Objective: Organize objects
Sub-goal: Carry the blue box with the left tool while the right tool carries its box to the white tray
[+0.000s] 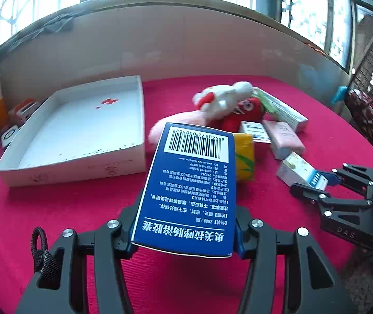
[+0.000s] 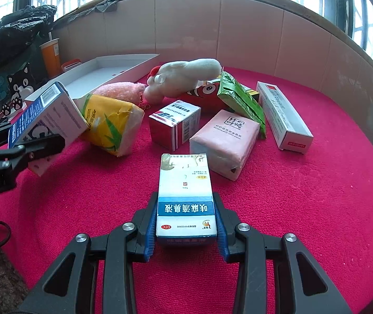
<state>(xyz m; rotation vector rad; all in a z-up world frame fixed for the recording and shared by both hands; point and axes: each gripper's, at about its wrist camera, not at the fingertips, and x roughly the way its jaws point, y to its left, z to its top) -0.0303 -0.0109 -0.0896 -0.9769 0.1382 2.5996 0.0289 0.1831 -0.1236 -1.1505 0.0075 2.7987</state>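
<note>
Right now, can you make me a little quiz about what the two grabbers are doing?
1. True or false: the white tray already has boxes in it.
2. What does the left gripper hold?
A. a plush toy
B. a dark blue box
C. an orange cup
3. Fill in: the right gripper is shut on a white and ____ box.

Key:
1. False; the tray has no boxes in it.
2. B, the dark blue box with a barcode.
3. Blue.
</note>
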